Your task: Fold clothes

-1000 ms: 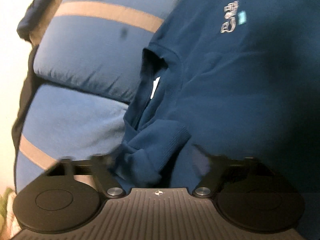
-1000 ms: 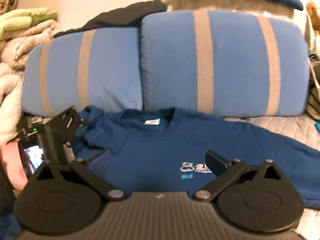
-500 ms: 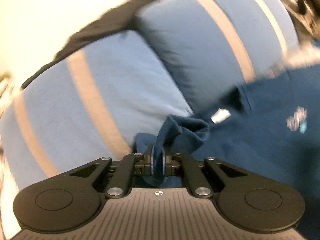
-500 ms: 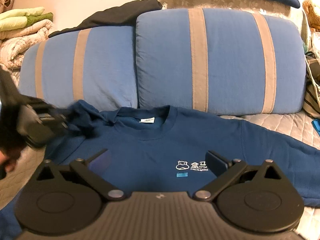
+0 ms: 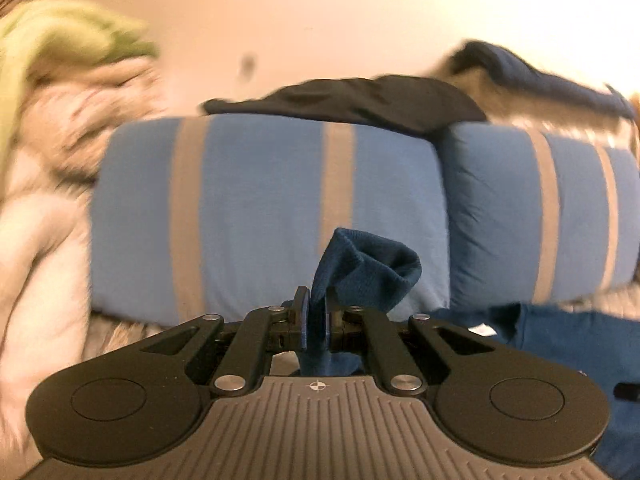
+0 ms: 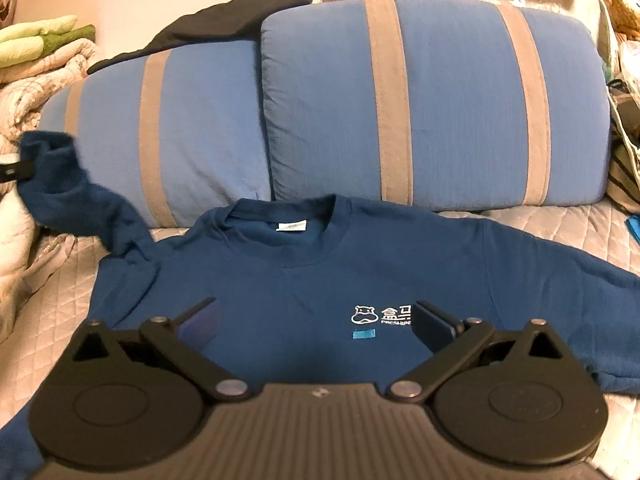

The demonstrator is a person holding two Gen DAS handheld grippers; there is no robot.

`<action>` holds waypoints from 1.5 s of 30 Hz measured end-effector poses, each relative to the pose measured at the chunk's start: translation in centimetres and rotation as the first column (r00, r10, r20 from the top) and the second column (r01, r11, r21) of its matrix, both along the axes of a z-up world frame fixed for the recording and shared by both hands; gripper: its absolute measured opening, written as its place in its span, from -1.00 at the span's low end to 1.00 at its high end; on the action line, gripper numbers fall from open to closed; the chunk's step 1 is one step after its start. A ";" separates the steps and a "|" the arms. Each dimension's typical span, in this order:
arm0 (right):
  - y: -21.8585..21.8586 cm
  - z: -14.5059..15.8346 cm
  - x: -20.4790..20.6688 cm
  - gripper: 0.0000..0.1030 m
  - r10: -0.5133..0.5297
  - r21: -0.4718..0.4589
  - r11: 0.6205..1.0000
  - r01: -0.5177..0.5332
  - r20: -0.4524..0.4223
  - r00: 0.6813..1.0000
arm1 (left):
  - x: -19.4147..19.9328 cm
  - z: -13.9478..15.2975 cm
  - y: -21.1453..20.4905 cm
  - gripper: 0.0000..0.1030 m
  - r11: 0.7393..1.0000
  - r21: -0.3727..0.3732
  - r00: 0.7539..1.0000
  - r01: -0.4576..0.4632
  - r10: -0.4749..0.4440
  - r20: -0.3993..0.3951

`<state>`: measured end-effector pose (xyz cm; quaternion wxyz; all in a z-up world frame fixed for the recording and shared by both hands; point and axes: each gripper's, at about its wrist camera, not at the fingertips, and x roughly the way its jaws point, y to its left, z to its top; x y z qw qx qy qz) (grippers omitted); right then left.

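The navy sweatshirt (image 6: pixel 360 280) is lying face up on the quilted bed cover (image 6: pixel 60 300), filling the centre and lower half of the right wrist view, with its collar towards the two striped blue pillows (image 6: pixel 400 100). The step in hand, as I judge it, is the folding in of one sleeve. The left gripper (image 5: pixel 315 312) is clenching the sleeve cuff (image 5: pixel 360 268) between its jaws in the lower centre of the left wrist view. In the right wrist view the same cuff is hanging lifted at the far left edge, with the sleeve rising from the shoulder in front of the left pillow. The right gripper (image 6: pixel 316 320) is hovering over the chest of the garment near the white logo (image 6: pixel 380 314), its jaws released and nothing between them.

The next move probably is calling for the cuff to be carried across the chest and laid flat, while the right gripper is holding the body still or is moving out of the path.

Around it, a dark garment (image 6: pixel 240 16) is resting on top of the pillows, and a pile of blankets (image 6: pixel 44 52) is sitting in the upper left. The other sleeve is lying stretched to the right edge. Nothing is standing on the chest itself; only the open right gripper above it seems to be in the way.
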<state>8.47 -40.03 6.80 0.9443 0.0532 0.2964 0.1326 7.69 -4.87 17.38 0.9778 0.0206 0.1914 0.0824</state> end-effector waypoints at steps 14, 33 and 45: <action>-0.5 -0.6 0.3 1.00 -0.012 0.013 1.000 0.013 -0.056 0.998 | -6.5 -0.1 3.7 -0.85 0.991 -0.074 0.994 -0.109 0.109 0.005; -0.6 -0.8 0.2 1.00 -0.022 0.033 0.999 0.024 -0.075 0.997 | -10.1 -3.3 3.3 -0.83 0.974 0.167 0.985 0.150 -0.133 -0.107; -1.6 -0.7 0.6 1.00 -0.037 0.085 0.995 0.045 -0.102 0.994 | -14.0 -5.1 0.5 0.36 0.948 0.274 0.979 0.163 -0.120 -0.166</action>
